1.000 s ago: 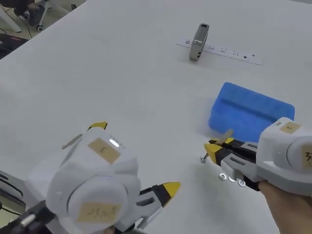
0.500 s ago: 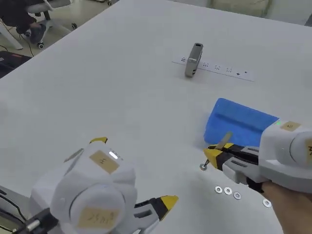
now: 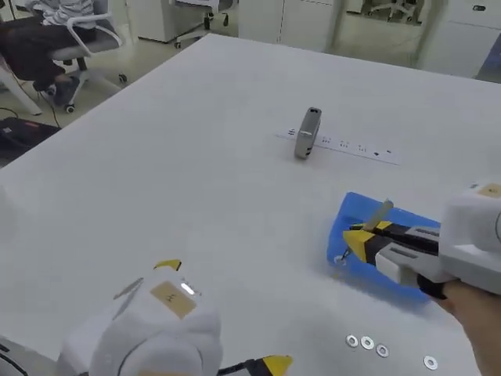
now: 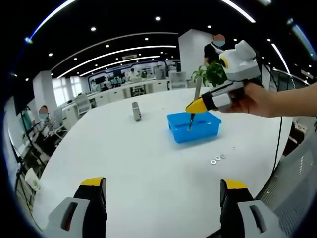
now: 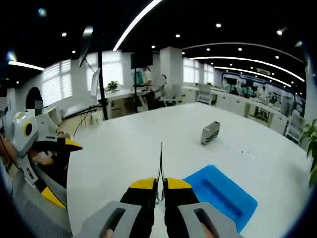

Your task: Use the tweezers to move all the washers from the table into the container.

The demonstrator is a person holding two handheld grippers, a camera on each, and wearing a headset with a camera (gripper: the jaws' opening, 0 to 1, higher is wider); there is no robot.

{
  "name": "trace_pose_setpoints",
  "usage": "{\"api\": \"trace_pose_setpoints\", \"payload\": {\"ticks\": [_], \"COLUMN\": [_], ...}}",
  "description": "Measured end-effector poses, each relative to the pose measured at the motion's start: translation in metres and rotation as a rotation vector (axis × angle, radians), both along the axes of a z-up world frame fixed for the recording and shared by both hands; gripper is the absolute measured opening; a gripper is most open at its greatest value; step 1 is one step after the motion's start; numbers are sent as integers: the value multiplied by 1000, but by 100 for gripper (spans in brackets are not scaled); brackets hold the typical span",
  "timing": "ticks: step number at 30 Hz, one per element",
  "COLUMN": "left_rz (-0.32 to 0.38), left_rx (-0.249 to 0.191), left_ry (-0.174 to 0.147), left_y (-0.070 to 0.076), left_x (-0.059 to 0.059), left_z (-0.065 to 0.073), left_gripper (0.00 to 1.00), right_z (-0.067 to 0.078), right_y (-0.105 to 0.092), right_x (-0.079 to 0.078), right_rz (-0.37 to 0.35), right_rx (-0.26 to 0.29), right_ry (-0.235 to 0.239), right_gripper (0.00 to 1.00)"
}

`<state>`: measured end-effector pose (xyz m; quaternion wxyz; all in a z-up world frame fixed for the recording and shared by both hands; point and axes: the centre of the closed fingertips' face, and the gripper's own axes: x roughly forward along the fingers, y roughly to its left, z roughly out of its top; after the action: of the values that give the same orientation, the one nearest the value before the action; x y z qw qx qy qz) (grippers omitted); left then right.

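Four washers (image 3: 367, 343) — white table (image 3: 196, 172), bright office (image 4: 119, 74)

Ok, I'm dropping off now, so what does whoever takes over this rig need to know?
Right gripper: shut on the thin metal tweezers, with their tips over the left end of the blue plastic container. A small metal piece at the tip is probably a washer.
Left gripper: open, holding nothing.
Left: four small metal washers on the white table, three in a row and one apart.
Container contents: cannot tell.
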<state>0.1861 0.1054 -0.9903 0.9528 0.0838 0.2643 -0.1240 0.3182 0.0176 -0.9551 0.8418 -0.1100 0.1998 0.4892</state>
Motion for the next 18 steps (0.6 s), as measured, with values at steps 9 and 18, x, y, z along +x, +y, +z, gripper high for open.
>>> {"api": "trace_pose_setpoints", "payload": {"ticks": [9,18], "left_rz": [-16,-13], "left_rx": [-21,-17], "left_ry": [18,22], "left_y": [-3,-3], "left_x": [-1,-1], "left_z": [-2,-3], "left_gripper": [96,96], "right_z": [0,-17], "right_y": [-6,-7], "right_x": [32,63], "right_rz": [-49,-87], "right_rx": [0,-30], "right_ry": [-20,-27], "right_gripper": [2,2]}}
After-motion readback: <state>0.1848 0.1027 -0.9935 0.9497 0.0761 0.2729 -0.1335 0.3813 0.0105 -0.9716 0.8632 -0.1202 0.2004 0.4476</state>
